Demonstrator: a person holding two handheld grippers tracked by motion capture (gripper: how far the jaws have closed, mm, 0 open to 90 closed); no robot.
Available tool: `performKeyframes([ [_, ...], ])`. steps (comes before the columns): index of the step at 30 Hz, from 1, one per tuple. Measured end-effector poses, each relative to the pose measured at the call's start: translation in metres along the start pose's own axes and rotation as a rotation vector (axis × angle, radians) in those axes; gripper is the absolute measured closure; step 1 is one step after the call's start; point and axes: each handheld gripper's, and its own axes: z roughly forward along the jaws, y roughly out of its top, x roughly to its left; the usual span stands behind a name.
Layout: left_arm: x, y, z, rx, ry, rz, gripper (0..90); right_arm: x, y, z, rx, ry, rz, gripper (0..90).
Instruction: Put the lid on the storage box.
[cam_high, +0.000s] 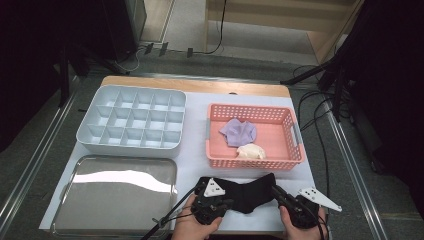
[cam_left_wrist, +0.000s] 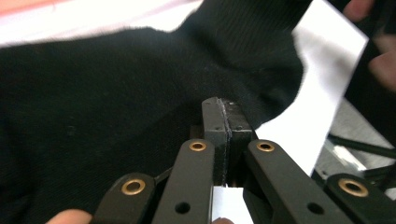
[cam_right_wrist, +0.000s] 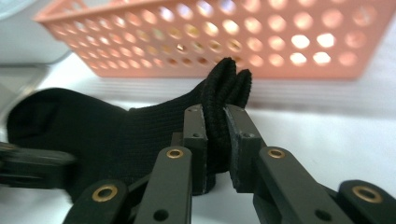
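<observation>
High view overhead, facing forward-down; 2 gripper views close, sharing black sock (cam_high: 245, 192) with it.

A black knitted sock (cam_high: 248, 193) lies flat and stretched sideways on the white table sheet (cam_high: 195, 150), just in front of the pink perforated plastic basket (cam_high: 287, 162), its ribbed edge bunched upward at one end.

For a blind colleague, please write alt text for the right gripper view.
The right gripper pinches the bunched edge of a black sock between its two jaws. The sock lies on a white surface, with a pink perforated basket behind it.
</observation>
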Motion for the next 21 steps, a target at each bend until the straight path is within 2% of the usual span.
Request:
performKeyframes([
  [5, -0.003, 0.000, 0.001, -0.003, 0.022, 0.017, 90.0, 0.020, 0.009, -0.005, -0.026, 0.044, -0.038, 80.3],
  [9, -0.003, -0.001, 0.000, -0.004, 0.023, 0.017, 90.0, 0.042, 0.016, -0.006, -0.030, 0.074, -0.082, 80.2],
  [16, -0.004, -0.002, 0.000, -0.012, 0.025, 0.019, 90.0, 0.083, 0.025, 0.006, -0.046, 0.151, -0.126, 80.1],
  [21, -0.002, -0.002, -0.002, -0.011, 0.022, 0.012, 89.4, 0.101, 0.029, 0.014, -0.050, 0.186, -0.145, 79.9],
])
